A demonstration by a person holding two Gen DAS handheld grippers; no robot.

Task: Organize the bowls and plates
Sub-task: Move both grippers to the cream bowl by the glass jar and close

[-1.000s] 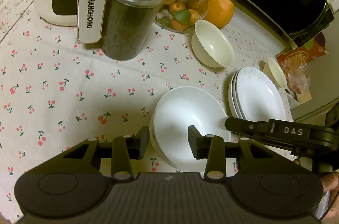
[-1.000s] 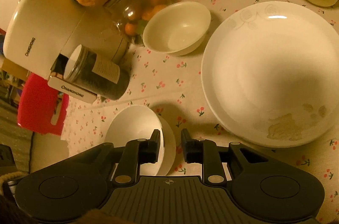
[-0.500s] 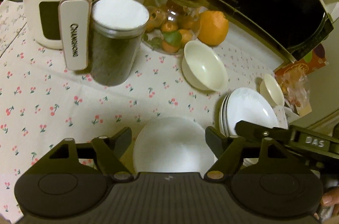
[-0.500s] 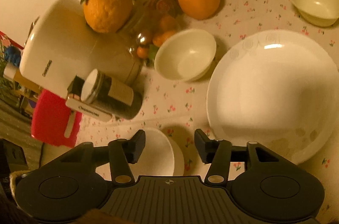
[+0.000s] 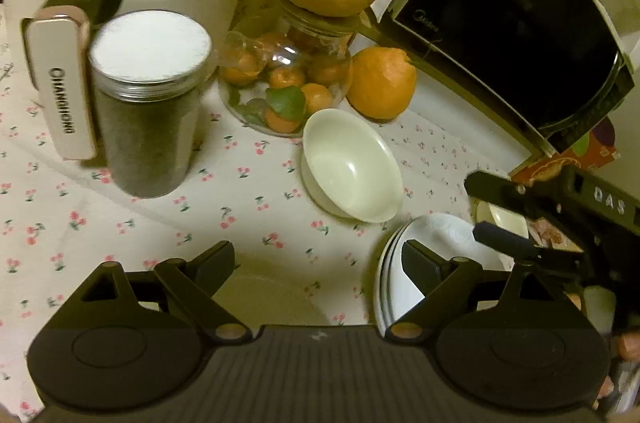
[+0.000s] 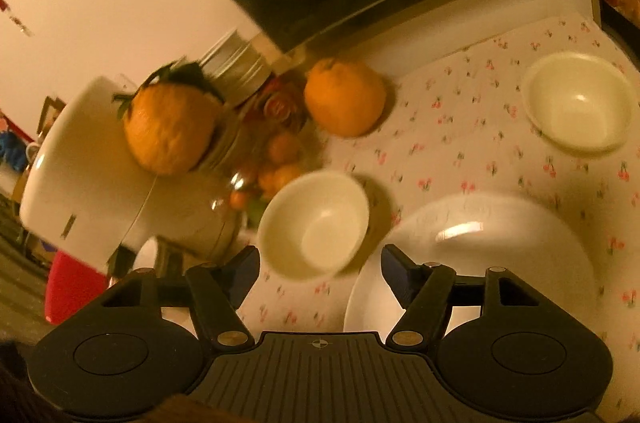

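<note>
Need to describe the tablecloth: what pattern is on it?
Small red cherries on white tablecloth; clearest in the left wrist view.

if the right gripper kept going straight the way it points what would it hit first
Most likely the cream bowl, which sits just ahead between the fingers of the right gripper, whose jaws are opening with nothing between them. Depth is unclear in the blurred picture; the tablecloth may come first.

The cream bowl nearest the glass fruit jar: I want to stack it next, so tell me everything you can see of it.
The cream bowl is round, plain and glossy, ceramic or plastic by its look, and empty. It stands upright on the cherry-print tablecloth. The glass fruit jar is close behind it, the plate stack in front to one side; no contact is visible. Nothing grips it. In the right wrist view it appears blurred.
</note>
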